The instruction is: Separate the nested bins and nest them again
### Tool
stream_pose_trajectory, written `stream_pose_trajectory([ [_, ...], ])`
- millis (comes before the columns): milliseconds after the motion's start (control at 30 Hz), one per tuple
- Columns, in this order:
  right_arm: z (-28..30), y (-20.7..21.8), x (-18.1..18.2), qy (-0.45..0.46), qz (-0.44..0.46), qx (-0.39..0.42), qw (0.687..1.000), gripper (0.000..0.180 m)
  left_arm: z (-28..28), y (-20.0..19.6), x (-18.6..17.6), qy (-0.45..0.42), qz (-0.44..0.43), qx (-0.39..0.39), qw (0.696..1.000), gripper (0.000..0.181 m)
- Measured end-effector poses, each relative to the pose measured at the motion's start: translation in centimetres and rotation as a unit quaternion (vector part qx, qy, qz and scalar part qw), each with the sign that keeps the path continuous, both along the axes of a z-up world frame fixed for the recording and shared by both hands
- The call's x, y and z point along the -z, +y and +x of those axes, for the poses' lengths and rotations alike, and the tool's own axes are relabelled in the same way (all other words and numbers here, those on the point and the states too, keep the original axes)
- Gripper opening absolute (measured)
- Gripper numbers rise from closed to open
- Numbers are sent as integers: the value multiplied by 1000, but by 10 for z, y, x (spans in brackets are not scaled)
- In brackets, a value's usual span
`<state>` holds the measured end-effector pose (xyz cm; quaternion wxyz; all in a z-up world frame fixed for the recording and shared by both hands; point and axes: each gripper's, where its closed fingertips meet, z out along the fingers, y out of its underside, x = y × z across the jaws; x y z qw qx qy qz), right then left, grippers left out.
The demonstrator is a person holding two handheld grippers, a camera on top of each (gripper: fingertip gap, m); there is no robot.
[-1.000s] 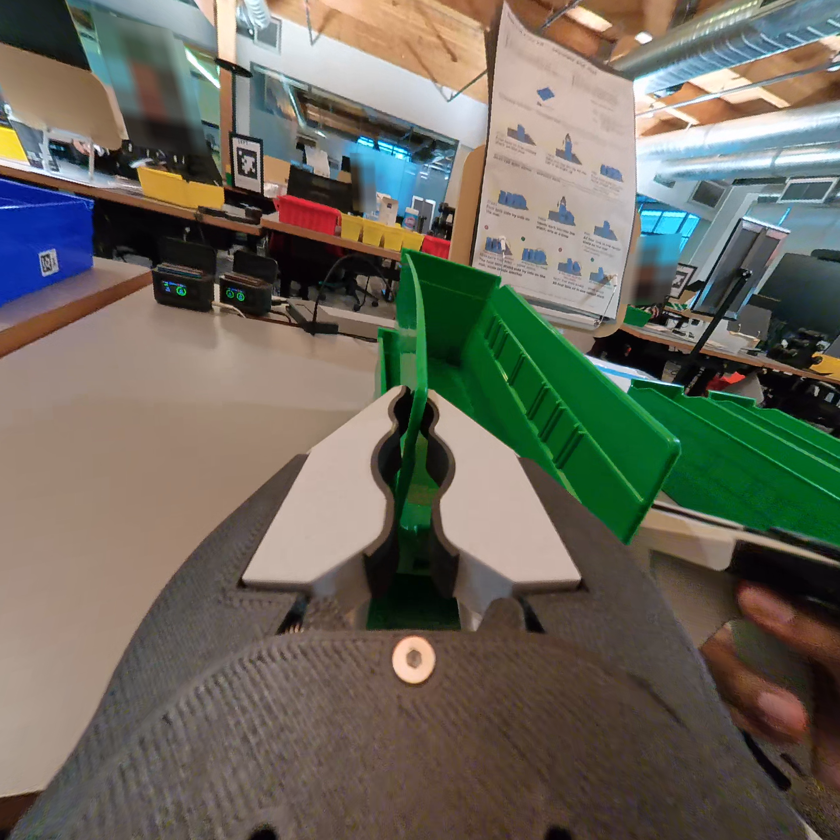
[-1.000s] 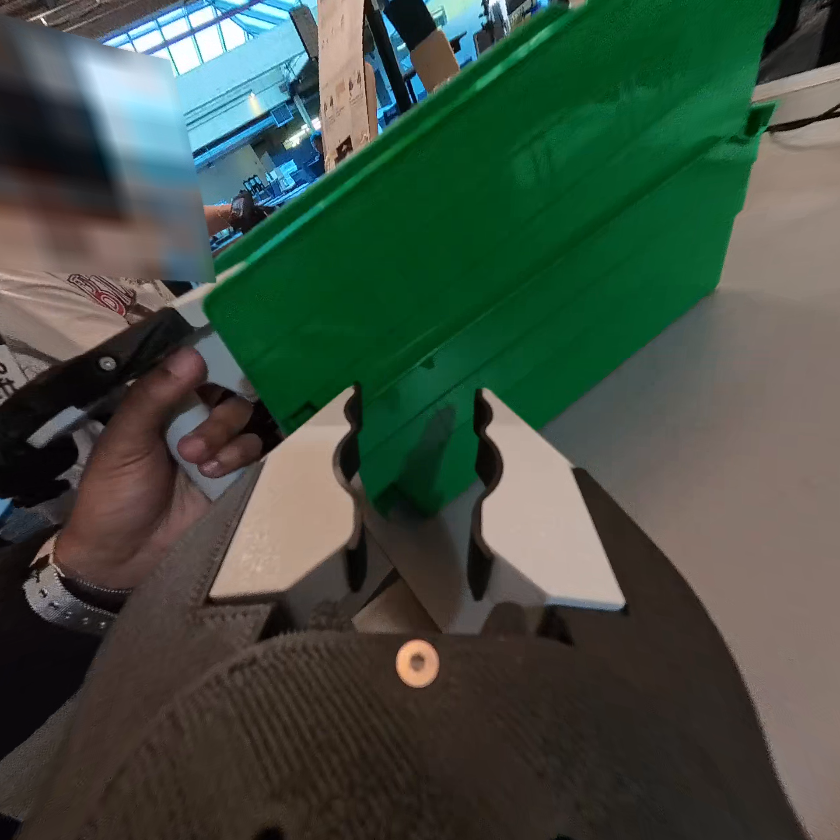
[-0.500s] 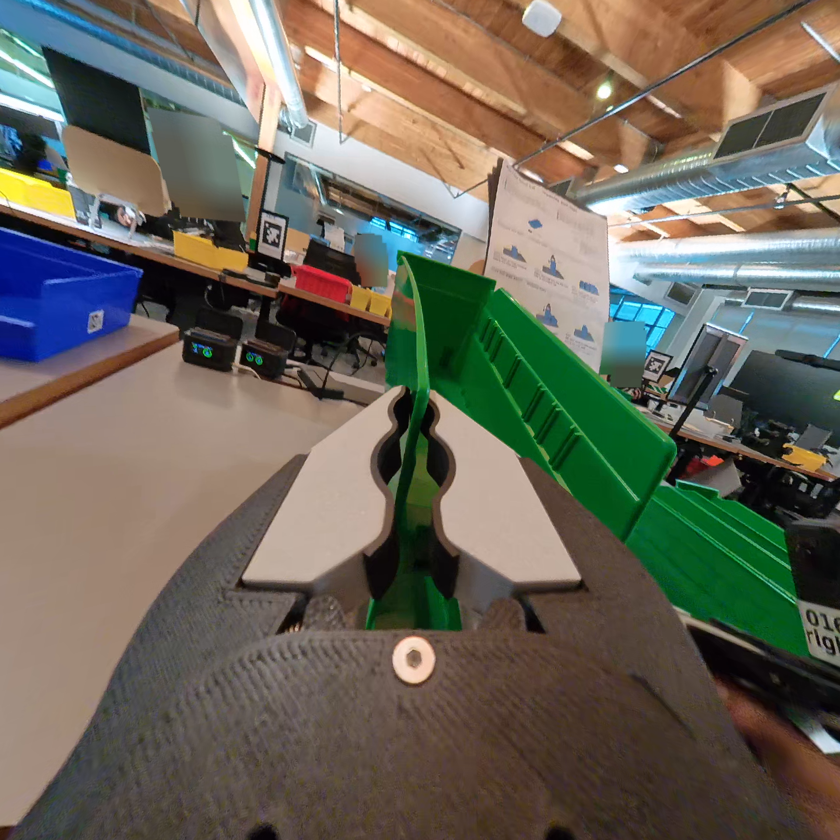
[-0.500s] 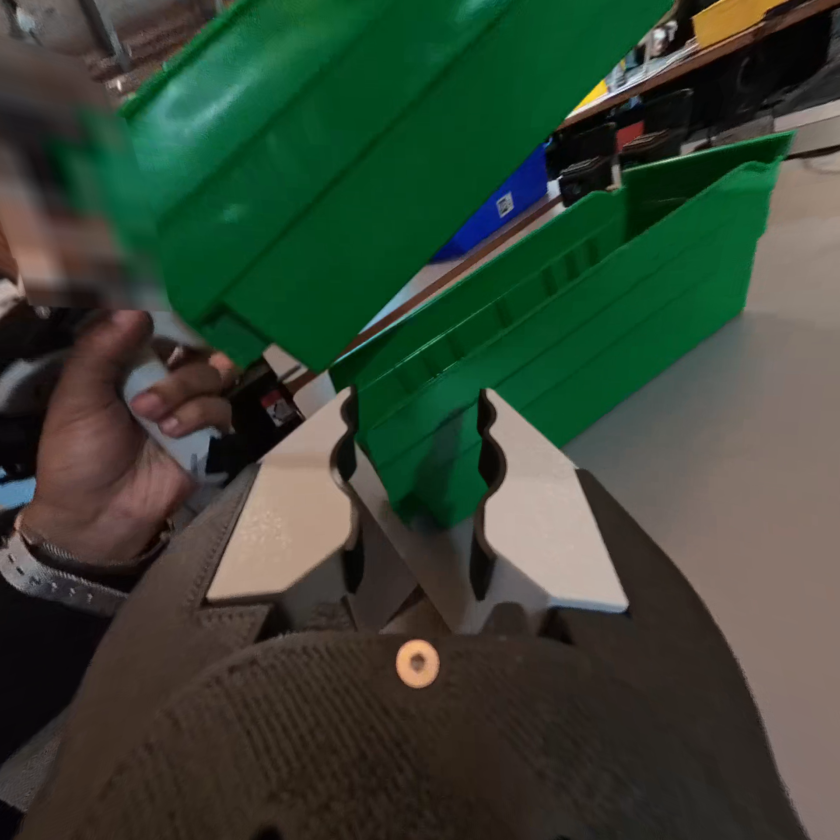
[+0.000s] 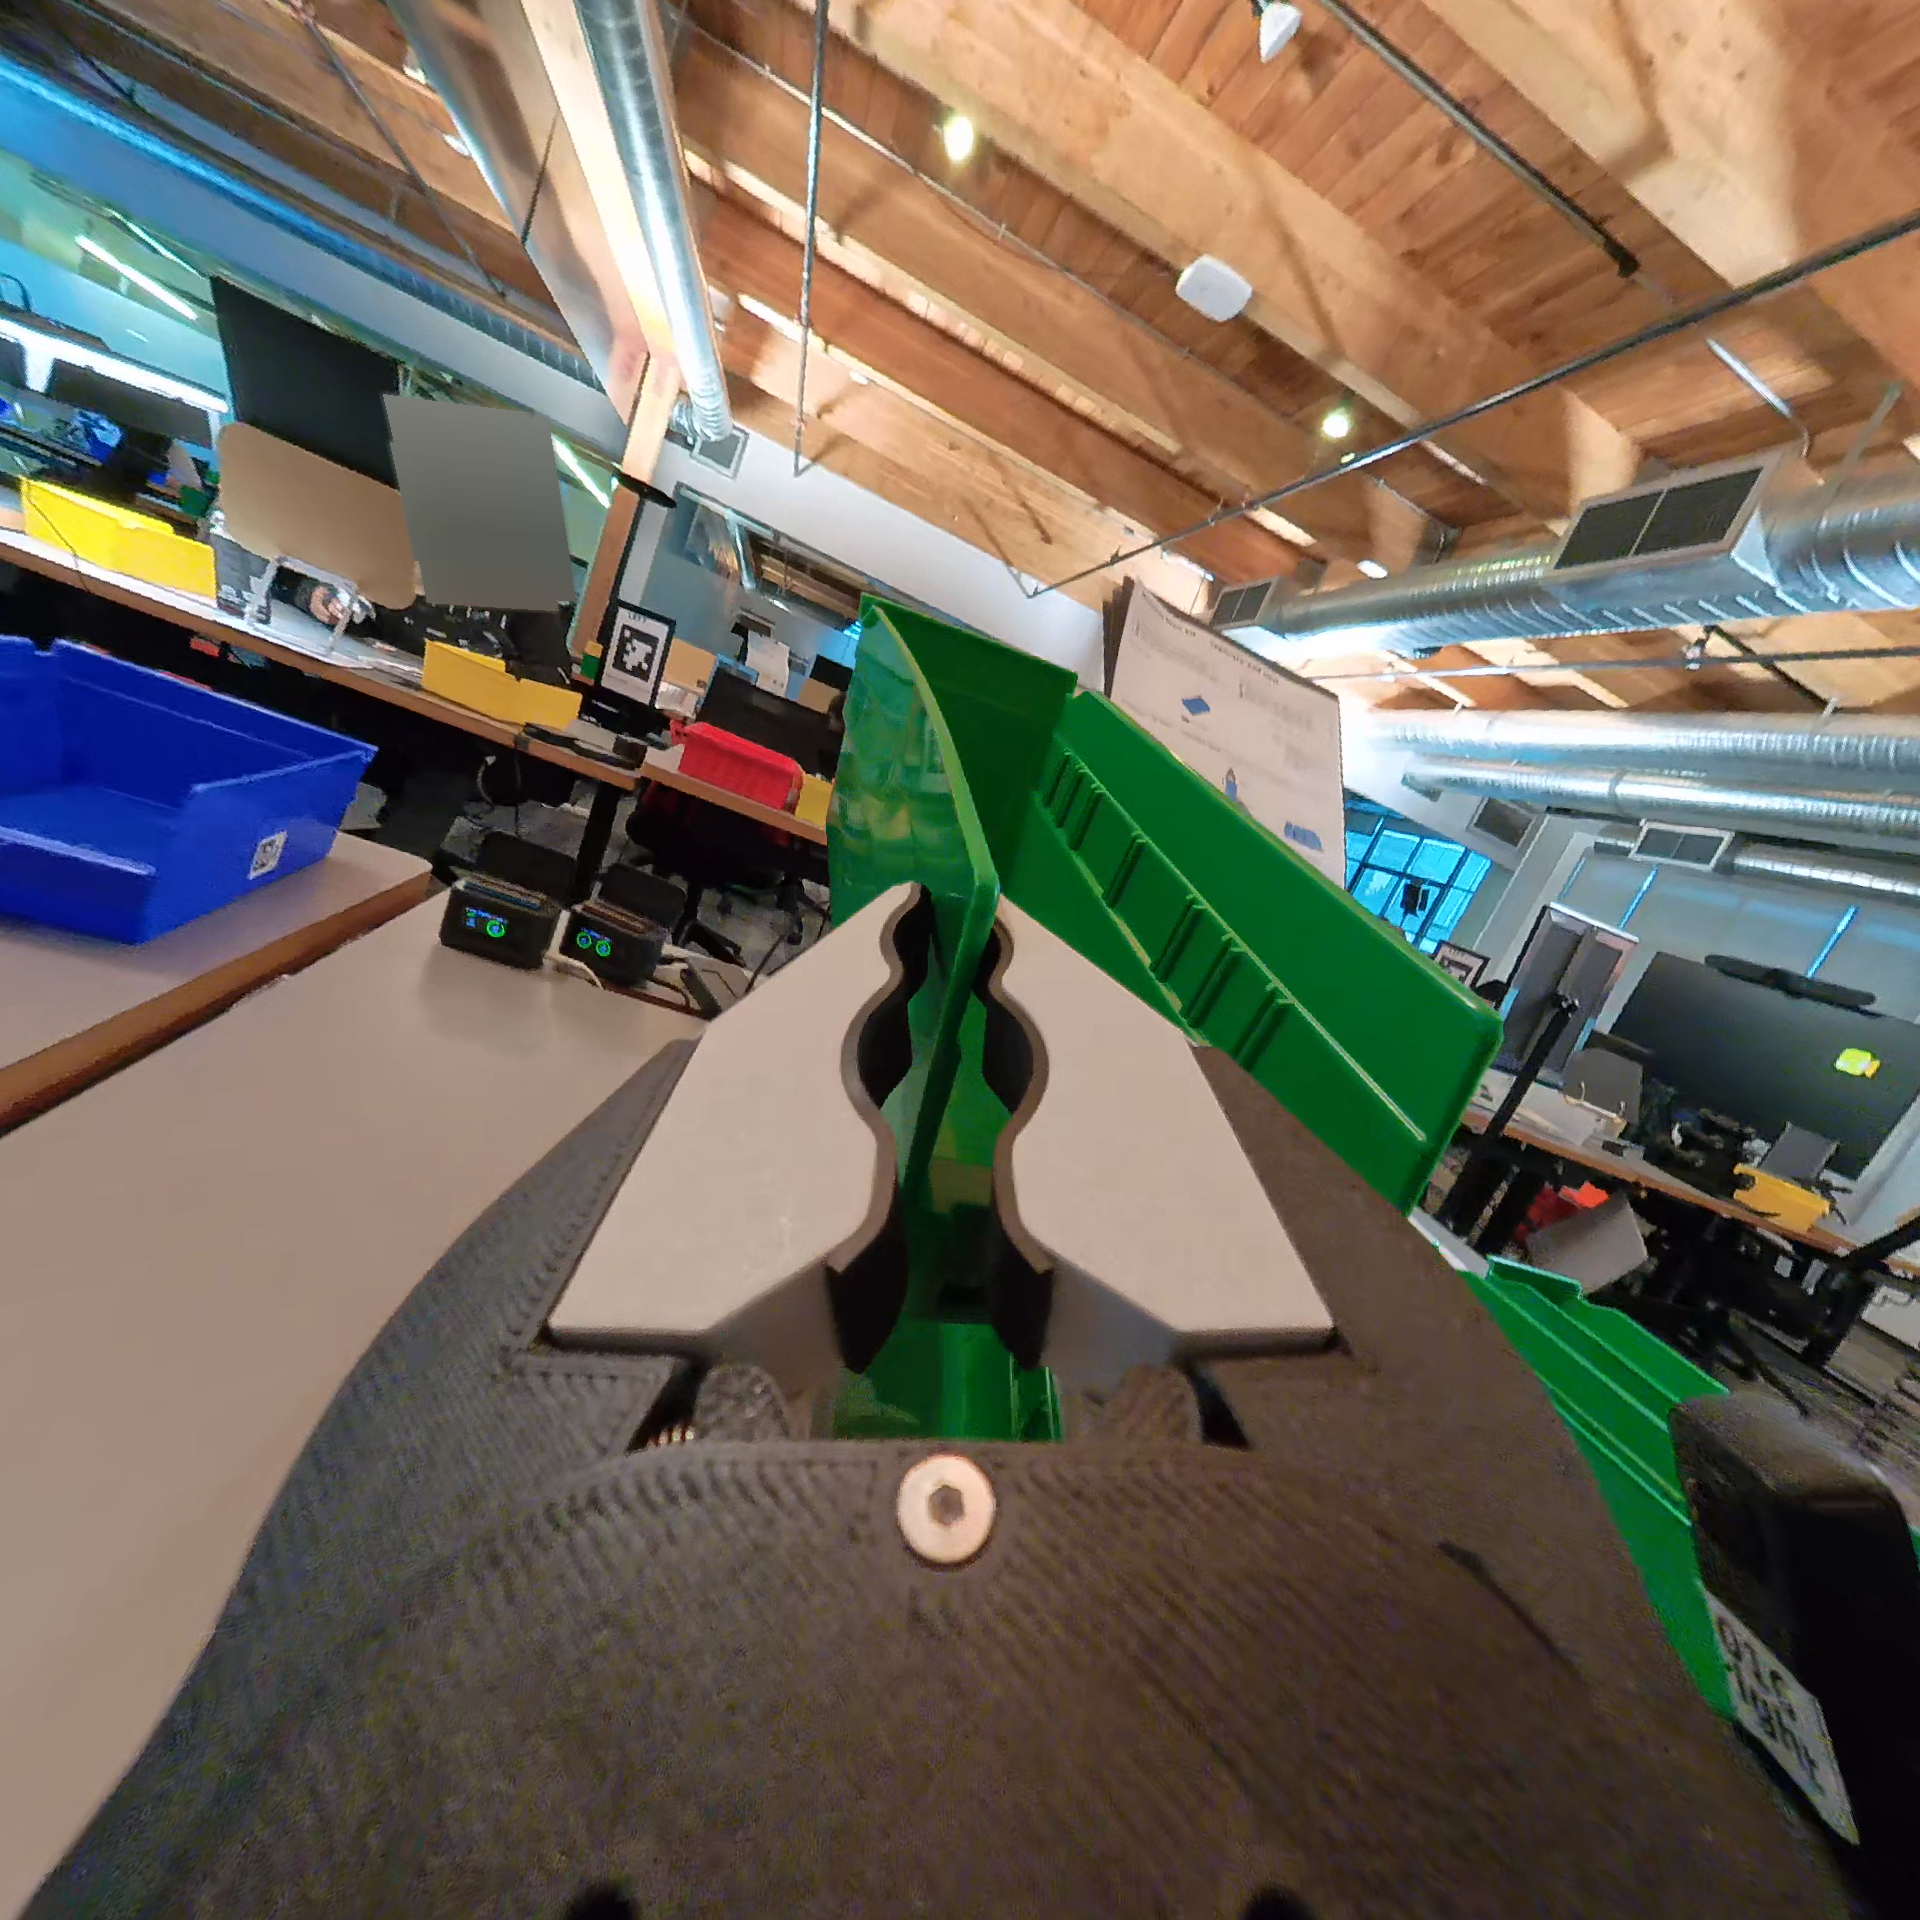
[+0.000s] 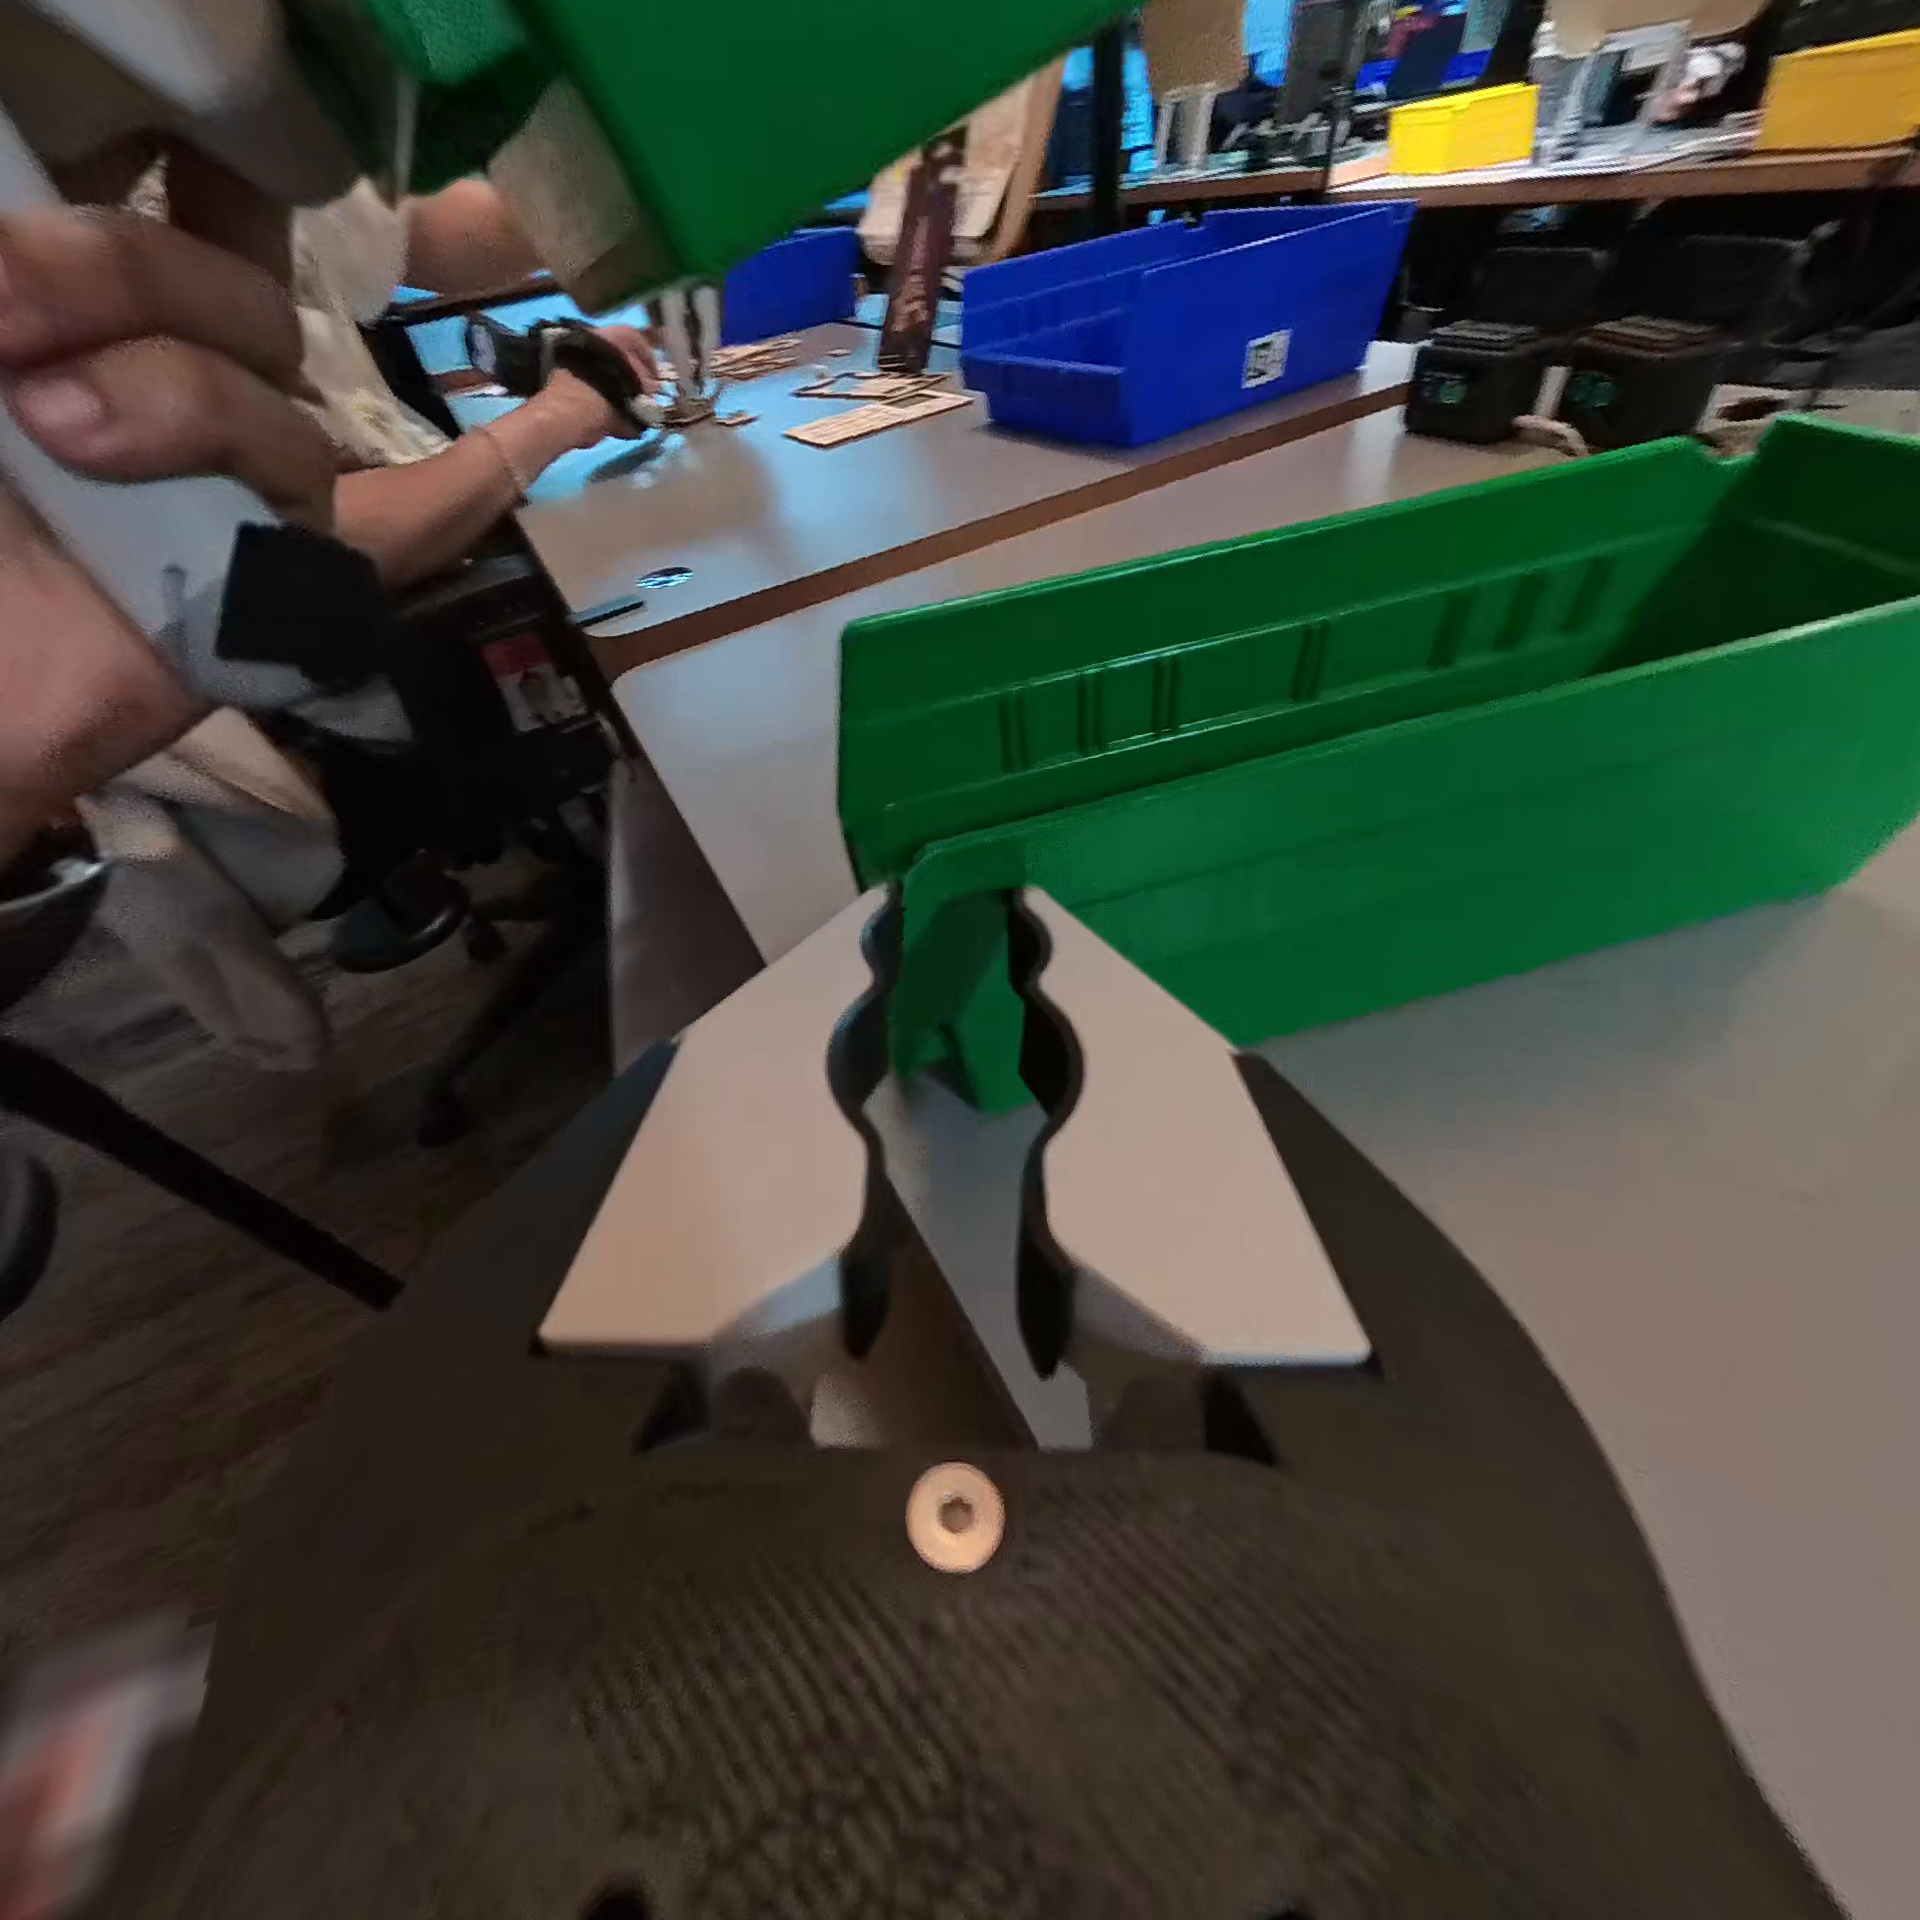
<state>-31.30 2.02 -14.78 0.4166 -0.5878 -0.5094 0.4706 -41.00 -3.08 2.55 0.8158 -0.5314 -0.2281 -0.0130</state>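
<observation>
Upper green bin (image 5: 1226, 935) now clear of lower green bin (image 6: 1455, 790); second ago still nested, half second ago only partly out. I read separation as done, re-nesting next.

Upper bin: wall pinched between fingers of my left gripper (image 5: 940, 935), rest of bin running ahead and right of it, tilted, in air.

Lower bin: on grey table (image 6: 1558, 1299), near corner flange between fingers of my right gripper (image 6: 940, 935), which looks closed on it. Lifted bin above, left of right gripper.

Blue bin (image 6: 1174, 322) far ahead.
</observation>
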Motion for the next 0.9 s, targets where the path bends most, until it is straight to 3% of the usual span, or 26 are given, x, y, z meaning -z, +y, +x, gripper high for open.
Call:
stream_pose_trajectory([
  [67,0,-5,0,6,-16,-17,1000,9,-1,-5,-7,1,8,-2,1000,2],
  [233,2,0,0,7,-26,-9,1000,6,2,-6,-11,5,10,3,1000,2],
  [367,3,12,-13,24,32,41,998,54,4,-2,-6,-1,5,10,1000,2],
  [533,-9,17,-8,-8,42,65,997,79,6,1,-3,-15,1,17,1000,4],
  [633,-13,29,16,-65,6,85,994,62,7,0,-3,-18,1,19,1000,5],
  [700,-11,29,18,-51,-30,71,996,48,8,-1,-4,-20,1,21,1000,5],
  [900,-1,36,17,-36,-41,62,997,37,8,-3,-7,-14,2,13,1000,5],
])
